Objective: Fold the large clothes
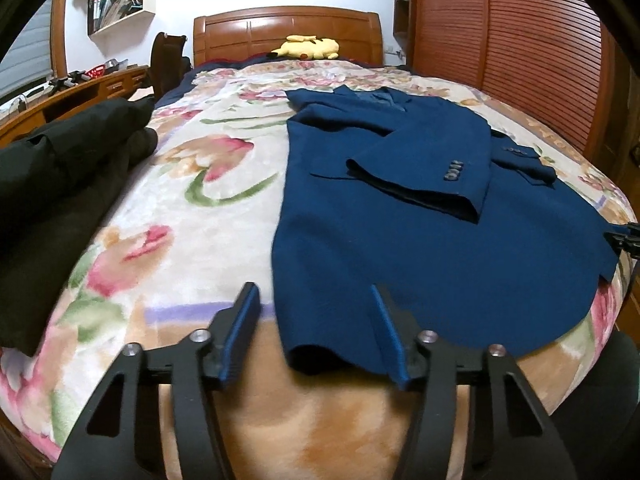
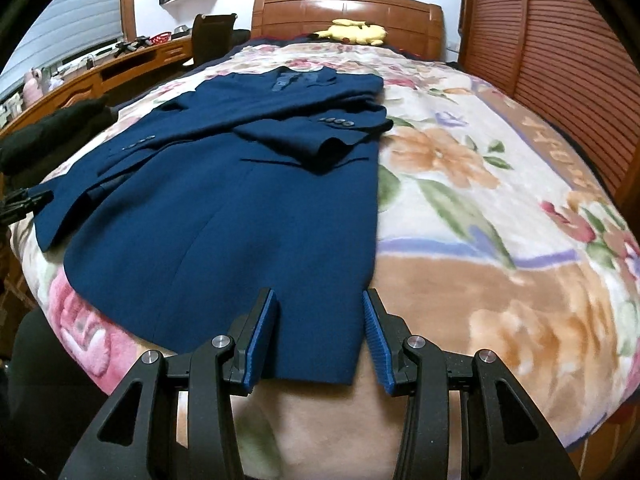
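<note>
A navy blue suit jacket [image 1: 420, 248] lies flat on the floral blanket [image 1: 192, 200], collar toward the headboard. Both of its sleeves are folded across the body. In the left wrist view my left gripper [image 1: 314, 298] stands open at the near hem. The jacket's left hem corner lies between the fingers, and the left pad [image 1: 240, 332] is over bare blanket. In the right wrist view my right gripper [image 2: 320, 300] is open over the jacket [image 2: 240, 208]. The right hem corner lies between its pads, and neither pad presses the cloth.
A pile of dark clothes [image 1: 60, 184] lies on the bed's left side. A yellow plush toy [image 1: 308, 48] rests by the wooden headboard [image 1: 288, 28]. A slatted wooden wardrobe [image 1: 520, 52] stands along the right, and a desk [image 1: 80, 88] along the left.
</note>
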Available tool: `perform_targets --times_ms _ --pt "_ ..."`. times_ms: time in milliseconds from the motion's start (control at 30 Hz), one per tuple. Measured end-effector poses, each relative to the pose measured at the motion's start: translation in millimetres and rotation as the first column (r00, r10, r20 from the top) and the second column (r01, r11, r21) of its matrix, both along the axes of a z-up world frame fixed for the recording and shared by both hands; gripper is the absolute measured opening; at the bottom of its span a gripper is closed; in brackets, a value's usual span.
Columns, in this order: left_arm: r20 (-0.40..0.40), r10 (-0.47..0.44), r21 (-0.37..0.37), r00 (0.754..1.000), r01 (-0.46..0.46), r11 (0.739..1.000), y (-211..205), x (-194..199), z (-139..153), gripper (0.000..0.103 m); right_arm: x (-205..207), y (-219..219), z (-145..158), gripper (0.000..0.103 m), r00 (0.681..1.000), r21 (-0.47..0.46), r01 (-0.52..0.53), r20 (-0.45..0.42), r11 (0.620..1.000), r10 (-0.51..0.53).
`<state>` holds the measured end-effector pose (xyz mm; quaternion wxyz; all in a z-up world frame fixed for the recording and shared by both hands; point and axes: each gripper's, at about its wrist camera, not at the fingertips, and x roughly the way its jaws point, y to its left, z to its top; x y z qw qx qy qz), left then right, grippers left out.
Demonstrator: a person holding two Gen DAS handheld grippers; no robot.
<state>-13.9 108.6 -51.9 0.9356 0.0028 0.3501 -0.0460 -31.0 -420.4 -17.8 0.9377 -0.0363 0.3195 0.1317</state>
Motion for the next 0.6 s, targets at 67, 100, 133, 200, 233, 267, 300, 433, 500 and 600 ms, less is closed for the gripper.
perform_targets --times_ms 67,100,133,200,233,267,300,433,500,600 --pt "-0.01 -0.009 -0.001 1.0 0.009 1.0 -3.1 1.2 -0.2 0.048 5.7 -3.7 -3.6 0.046 1.0 0.029 0.001 -0.004 1.0 -0.001" --pt "-0.015 -0.009 0.004 1.0 0.009 1.0 -4.4 1.5 -0.3 0.048 6.1 -3.0 -4.9 0.046 1.0 0.033 0.002 -0.003 0.999 -0.002" --pt "-0.017 -0.009 0.01 1.0 0.009 1.0 -5.5 1.1 -0.1 0.048 6.7 -2.5 -6.0 0.046 1.0 0.033 0.002 -0.001 0.999 -0.002" --pt "-0.02 -0.016 0.004 1.0 0.016 1.0 -5.2 -0.4 0.2 0.043 6.9 -0.9 -7.2 0.047 1.0 0.032 0.003 0.002 0.999 -0.003" --pt "-0.022 -0.024 -0.004 0.999 0.024 1.0 -4.3 -1.2 0.5 0.039 6.5 -0.5 -7.9 0.047 1.0 0.031 0.003 0.004 1.0 -0.003" --pt "-0.025 -0.03 -0.013 0.999 0.03 0.999 -3.9 -1.9 1.2 0.03 7.2 0.1 -8.7 0.047 1.0 0.029 0.002 0.004 1.0 -0.002" --pt "-0.027 -0.032 -0.019 0.999 0.032 0.999 -4.2 -2.5 2.2 0.021 7.0 0.4 -8.8 0.046 1.0 0.027 -0.001 0.005 1.0 0.001" --pt "-0.017 -0.043 -0.013 0.999 0.043 0.999 -10.6 -6.2 9.7 0.009 3.1 2.2 -7.3 0.034 1.0 0.031 -0.017 0.024 0.999 0.016" --pt "0.018 -0.052 -0.006 0.999 0.052 0.999 -16.8 -12.7 19.1 0.008 0.7 3.8 -6.1 0.021 0.999 0.045 -0.027 0.03 0.999 0.026" --pt "0.072 -0.058 -0.002 0.996 0.058 0.998 -23.0 -22.6 36.8 0.008 2.1 8.1 -5.2 0.01 0.998 0.055 -0.044 0.039 0.997 0.042"
